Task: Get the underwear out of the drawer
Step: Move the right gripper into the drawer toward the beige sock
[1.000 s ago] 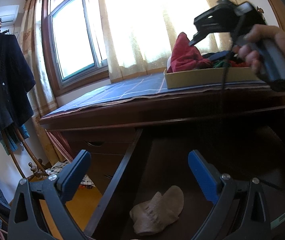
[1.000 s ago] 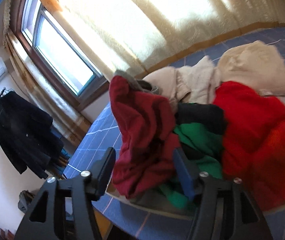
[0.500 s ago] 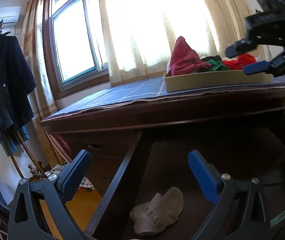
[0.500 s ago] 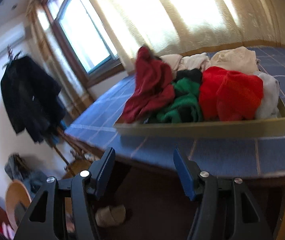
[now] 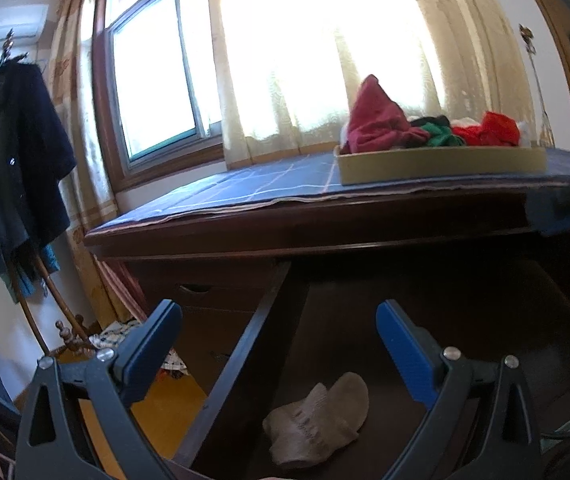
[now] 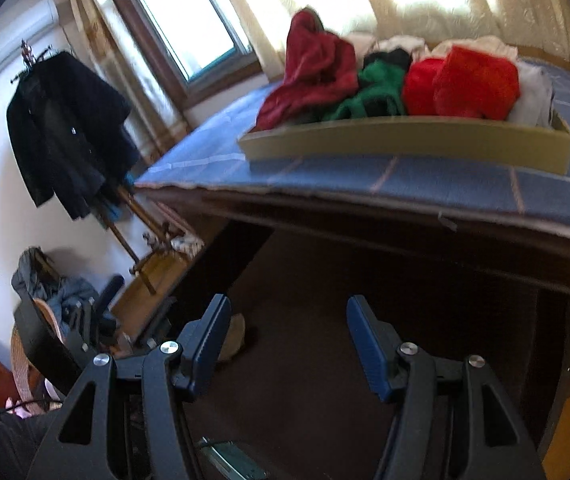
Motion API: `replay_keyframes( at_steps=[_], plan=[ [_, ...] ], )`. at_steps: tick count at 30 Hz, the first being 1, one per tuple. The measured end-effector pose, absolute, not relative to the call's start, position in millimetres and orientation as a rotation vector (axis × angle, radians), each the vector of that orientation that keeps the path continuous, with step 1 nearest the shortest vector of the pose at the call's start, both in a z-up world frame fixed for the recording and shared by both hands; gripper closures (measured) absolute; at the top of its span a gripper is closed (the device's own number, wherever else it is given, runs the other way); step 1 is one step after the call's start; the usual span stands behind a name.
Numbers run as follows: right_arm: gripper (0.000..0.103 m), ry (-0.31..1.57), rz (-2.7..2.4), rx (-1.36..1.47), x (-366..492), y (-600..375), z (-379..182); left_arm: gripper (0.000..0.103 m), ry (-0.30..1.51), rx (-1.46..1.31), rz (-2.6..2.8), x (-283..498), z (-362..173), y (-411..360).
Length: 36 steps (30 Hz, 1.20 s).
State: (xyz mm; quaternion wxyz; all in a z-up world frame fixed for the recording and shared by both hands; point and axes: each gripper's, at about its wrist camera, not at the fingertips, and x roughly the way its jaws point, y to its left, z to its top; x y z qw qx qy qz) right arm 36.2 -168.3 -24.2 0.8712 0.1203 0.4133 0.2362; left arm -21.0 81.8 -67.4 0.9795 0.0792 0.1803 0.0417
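One dark wooden dresser [image 5: 213, 236] fills the space ahead of both grippers, its top covered by a blue checked cloth [image 5: 269, 184] and its drawer [image 5: 245, 352] pulled out toward the tools. Up beyond the fingertips, on that cloth, a shallow beige tray [image 6: 405, 140] carries a heap of garments [image 6: 385, 80]: dark red at its left end, then green and black, bright red, and pale pieces at the far side. Off to the left of the tools a dark jacket [image 5: 9, 160] hangs on a wooden stand.

The left gripper [image 5: 277, 344] hangs over the drawer's left wall with its jaws spread wide and nothing between the pads. The right gripper [image 6: 287, 344] tilts down over the dark drawer floor, jaws parted about halfway, also empty; a bit of it shows at the right edge of the left wrist view, level with the dresser top.

Smallest is the one beige piece of underwear [image 5: 317, 420], crumpled on the drawer floor just below and between the left gripper's fingertips; in the right wrist view it peeks out beside the left finger [image 6: 209, 340], touched by neither tool
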Motion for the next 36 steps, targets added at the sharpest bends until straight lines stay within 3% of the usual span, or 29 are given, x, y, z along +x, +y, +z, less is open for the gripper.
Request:
replay_keyframes(
  at_steps=[14,26,36],
  plan=[
    [0.04,1.233,0.715,0.347,62,-84,-94,0.002,0.37,0.093,0.257,-17,-51,134],
    [0.04,1.401,0.691,0.562,91,-43,-130,0.002,0.42,0.049,0.346,-12,-54,165],
    [0.04,1.494,0.625,0.508,93,-4,-150,0.002,0.416,0.02,0.396,-13,-54,184]
  ],
)
